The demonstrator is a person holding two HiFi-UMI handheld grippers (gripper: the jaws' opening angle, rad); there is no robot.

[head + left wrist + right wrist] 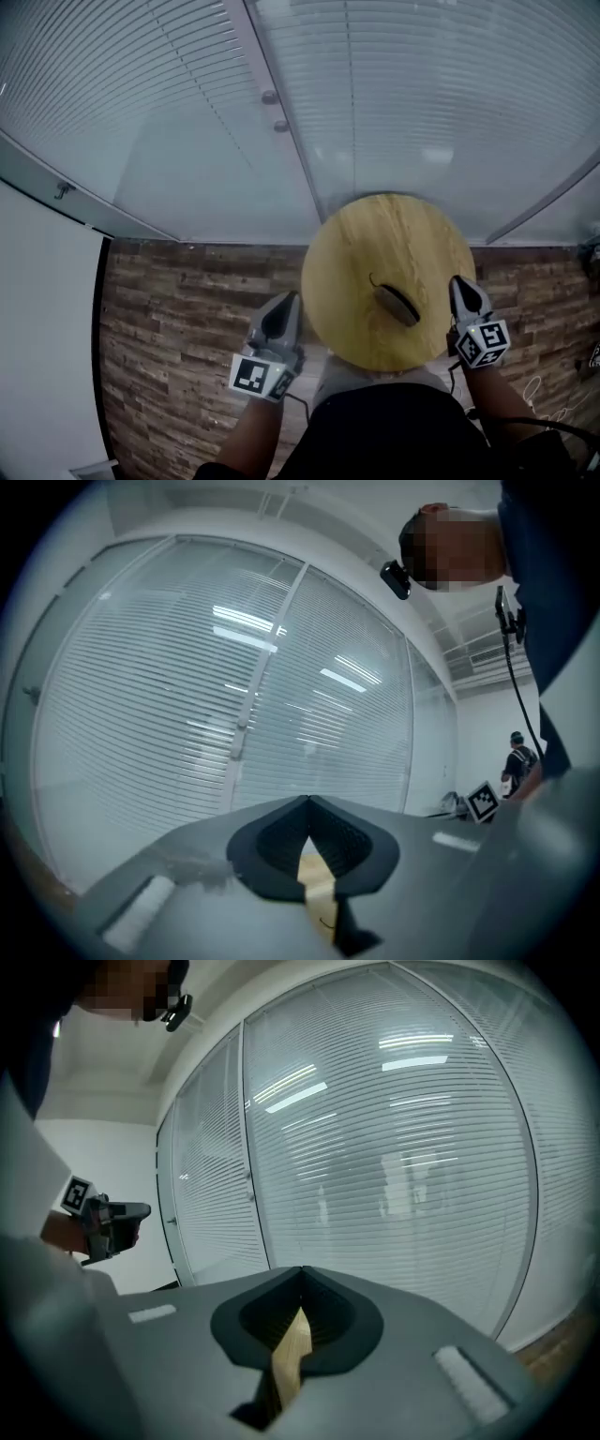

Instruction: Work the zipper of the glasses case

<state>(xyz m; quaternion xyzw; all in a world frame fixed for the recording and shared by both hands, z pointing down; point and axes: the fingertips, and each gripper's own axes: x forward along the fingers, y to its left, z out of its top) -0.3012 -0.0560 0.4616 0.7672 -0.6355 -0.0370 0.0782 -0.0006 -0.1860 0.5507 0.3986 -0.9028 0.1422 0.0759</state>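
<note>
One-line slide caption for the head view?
Shut, empty left gripper and right gripper flank a round wooden table bearing a dark glasses case.

Pale wood-grain table (356,272) — dark glasses case (397,304) — brown floor (178,309).

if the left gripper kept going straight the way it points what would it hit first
Probably the glass wall with blinds. The shut left gripper points past the left rim of the round table, wide of the glasses case. Depth is unclear, so it could clip that rim first.
</note>
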